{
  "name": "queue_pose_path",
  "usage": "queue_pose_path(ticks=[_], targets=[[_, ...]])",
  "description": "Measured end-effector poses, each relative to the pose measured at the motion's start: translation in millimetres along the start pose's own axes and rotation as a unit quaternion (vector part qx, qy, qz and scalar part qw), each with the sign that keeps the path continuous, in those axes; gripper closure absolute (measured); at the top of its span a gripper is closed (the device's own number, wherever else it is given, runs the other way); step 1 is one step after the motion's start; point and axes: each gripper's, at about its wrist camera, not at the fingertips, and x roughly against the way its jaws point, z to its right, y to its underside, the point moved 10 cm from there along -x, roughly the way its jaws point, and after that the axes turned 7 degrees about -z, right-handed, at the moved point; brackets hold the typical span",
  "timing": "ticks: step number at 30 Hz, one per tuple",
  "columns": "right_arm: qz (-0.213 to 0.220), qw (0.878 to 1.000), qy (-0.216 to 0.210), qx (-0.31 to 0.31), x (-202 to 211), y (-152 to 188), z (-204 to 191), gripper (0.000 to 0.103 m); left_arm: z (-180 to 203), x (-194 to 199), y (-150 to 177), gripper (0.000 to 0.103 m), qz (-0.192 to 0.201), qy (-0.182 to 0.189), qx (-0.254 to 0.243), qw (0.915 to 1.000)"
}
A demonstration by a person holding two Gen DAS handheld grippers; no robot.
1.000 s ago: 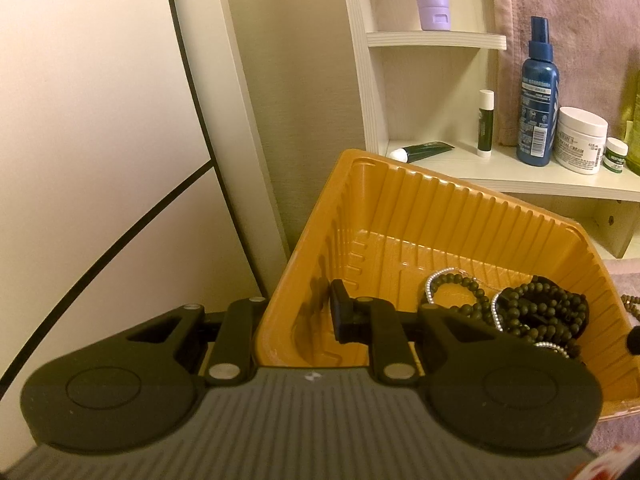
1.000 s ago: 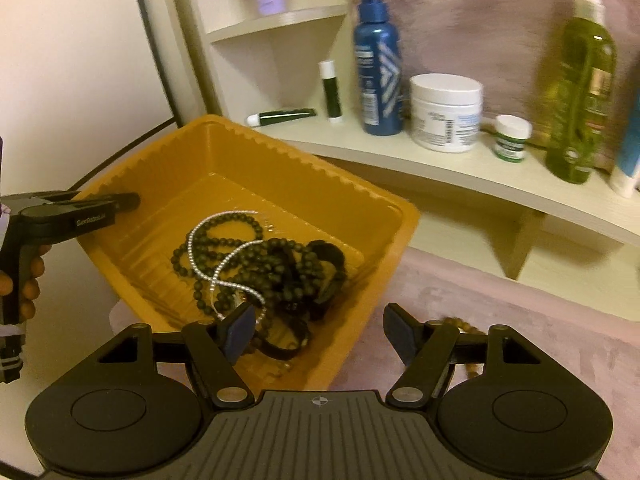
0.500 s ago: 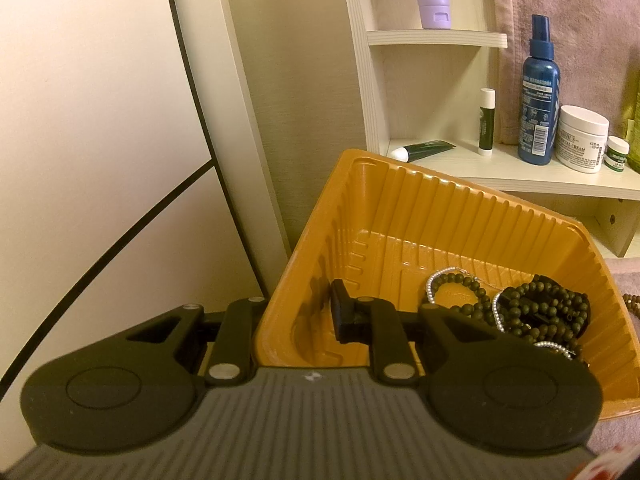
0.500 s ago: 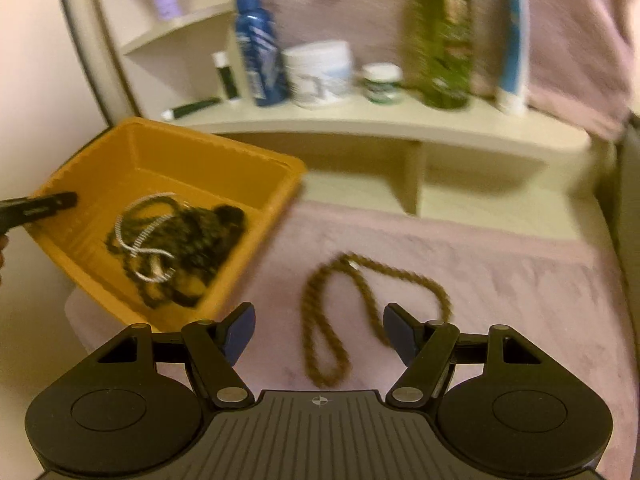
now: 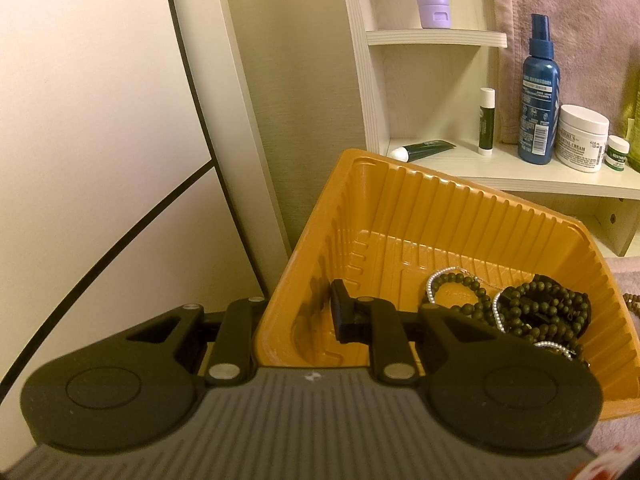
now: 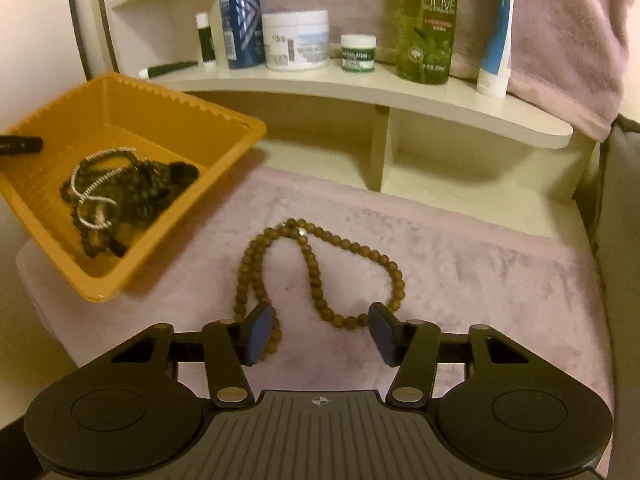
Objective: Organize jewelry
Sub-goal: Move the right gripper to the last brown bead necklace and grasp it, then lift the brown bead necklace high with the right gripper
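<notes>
My left gripper (image 5: pixel 296 312) is shut on the near wall of an orange plastic tray (image 5: pixel 440 216), one finger inside and one outside. The tray is tilted and holds a tangle of dark bead strands and silver chains (image 5: pixel 540 312). In the right wrist view the tray (image 6: pixel 224 120) is at the left, with the dark jewelry (image 6: pixel 128 188) inside it and a left fingertip (image 6: pixel 20 145) over its rim. A brown bead necklace (image 6: pixel 316 272) lies looped on the pink cloth. My right gripper (image 6: pixel 320 328) hovers at the necklace's near end. Its jaws are closing, and the pads do not press on the beads.
A cream shelf (image 6: pixel 360 88) behind carries a blue spray bottle (image 6: pixel 240 16), a white jar (image 6: pixel 296 40), a small green-labelled pot (image 6: pixel 358 52), a green olive bottle (image 6: pixel 430 20) and a blue tube (image 6: pixel 496 32). A pink towel (image 6: pixel 568 40) hangs at the right. Pink cloth (image 6: pixel 480 280) covers the surface.
The right gripper swung from above the tray to the right and sank over the brown necklace, and its jaws narrowed. The left gripper and tray stayed still.
</notes>
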Motion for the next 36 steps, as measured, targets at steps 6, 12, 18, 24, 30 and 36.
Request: queue_pose_path(ticks=[6, 12, 18, 24, 30, 36], targets=[[0.006, 1.0, 0.008, 0.013, -4, -3, 3, 0.059, 0, 0, 0, 0.085, 0.0, 0.0, 0.001, 1.0], [0.007, 0.999, 0.008, 0.041, -16, -9, -7, 0.068, 0, 0, 0, 0.085, -0.001, 0.0, 0.001, 1.0], [0.005, 0.998, -0.003, 0.064, -25, -10, -15, 0.094, 0, 1, 0, 0.085, -0.001, 0.0, 0.002, 1.0], [0.01, 0.999, -0.014, 0.043, -18, -17, -11, 0.096, 0, 1, 0, 0.085, -0.001, 0.0, 0.001, 1.0], [0.068, 0.997, -0.023, 0.013, 18, -43, -1, 0.096, 0, 0, 1, 0.085, -0.001, 0.0, 0.003, 1.0], [0.123, 0.992, -0.029, 0.02, 57, -81, -1, 0.096, 0, 0, 1, 0.085, -0.001, 0.0, 0.003, 1.0]])
